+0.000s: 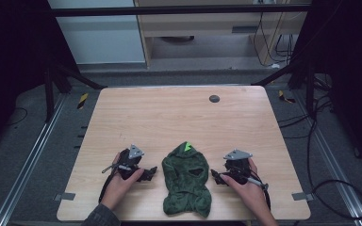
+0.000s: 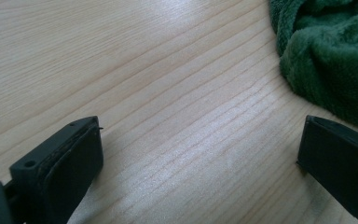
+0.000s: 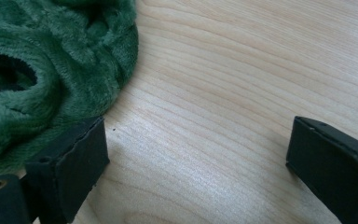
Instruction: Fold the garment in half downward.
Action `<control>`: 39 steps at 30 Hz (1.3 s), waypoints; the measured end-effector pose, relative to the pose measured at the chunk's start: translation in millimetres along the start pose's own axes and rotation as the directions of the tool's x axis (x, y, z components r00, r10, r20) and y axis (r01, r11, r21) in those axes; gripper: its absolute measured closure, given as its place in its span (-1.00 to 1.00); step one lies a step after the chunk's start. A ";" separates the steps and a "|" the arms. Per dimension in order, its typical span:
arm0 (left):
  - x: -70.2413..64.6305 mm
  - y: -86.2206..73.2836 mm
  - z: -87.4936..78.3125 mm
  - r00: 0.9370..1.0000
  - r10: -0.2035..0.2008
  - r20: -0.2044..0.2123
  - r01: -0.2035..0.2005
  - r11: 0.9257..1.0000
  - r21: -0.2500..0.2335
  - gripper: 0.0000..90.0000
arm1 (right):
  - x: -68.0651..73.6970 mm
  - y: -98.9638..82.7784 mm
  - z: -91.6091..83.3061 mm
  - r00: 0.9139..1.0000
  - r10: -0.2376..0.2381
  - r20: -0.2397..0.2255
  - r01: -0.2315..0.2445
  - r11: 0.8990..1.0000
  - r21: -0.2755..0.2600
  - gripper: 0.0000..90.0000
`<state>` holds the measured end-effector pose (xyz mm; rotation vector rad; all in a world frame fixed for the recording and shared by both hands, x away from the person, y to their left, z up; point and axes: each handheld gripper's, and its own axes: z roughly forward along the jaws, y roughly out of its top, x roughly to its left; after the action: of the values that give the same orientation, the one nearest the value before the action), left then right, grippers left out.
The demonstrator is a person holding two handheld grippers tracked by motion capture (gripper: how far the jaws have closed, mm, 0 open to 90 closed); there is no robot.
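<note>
The green fleece garment (image 1: 187, 180) lies flat on the near middle of the worktop (image 1: 169, 113), close to the near edge. It looks like a small hooded piece with a bright green spike at its far tip and two dark openings in its middle. Its long axis runs near to far: the hood end points away from the person, and the broader, rumpled hem sits nearest the edge.

The left claw (image 1: 147, 173) rests on the wood just left of the garment, pointing right toward its middle. Its jaws stand wide with nothing between them. In the left gripper view bare wood lies between the two black pads, and the fleece (image 2: 328, 51) shows at the upper right, just past the right-hand jaw and apart from it.

The right claw (image 1: 215, 176) mirrors it just right of the garment, pointing left, jaws also wide and empty. In the right gripper view the fleece (image 3: 51, 65) bulges at the upper left, and its edge comes right up to the left-hand jaw; whether it touches I cannot tell.

So the garment sits between the two claws, crosswise to both, and each claw faces one long side edge. The right claw seems slightly nearer to the cloth. My judgement is that the coming move is an inward reach by each claw to pinch the side edge in front of it.
</note>
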<state>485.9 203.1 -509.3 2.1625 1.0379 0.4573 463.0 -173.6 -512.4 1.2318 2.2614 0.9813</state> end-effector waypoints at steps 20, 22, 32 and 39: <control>-1.6 38.1 -6.9 0.987 0.074 0.141 -0.096 0.983 0.157 -0.71 | 1.0 33.0 0.7 0.991 -0.105 -0.080 0.116 0.983 0.145 -0.26; -3.0 47.3 -6.5 0.985 0.092 0.149 -0.116 0.980 0.163 -0.63 | 0.0 41.3 1.4 0.988 -0.106 -0.116 0.123 0.980 0.155 -0.15; -6.7 85.1 4.9 0.974 0.135 0.183 -0.166 0.971 0.170 -0.29 | -0.6 74.0 11.6 0.970 -0.110 -0.219 0.144 0.979 0.145 0.37; -11.1 91.4 16.2 0.972 0.150 0.183 -0.183 0.966 0.183 -0.29 | 4.4 84.9 17.1 0.961 -0.115 -0.252 0.155 0.977 0.145 0.50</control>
<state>537.9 146.6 -455.9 2.4323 0.8419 0.2495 519.7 -131.7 -462.0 1.0507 2.6237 0.9554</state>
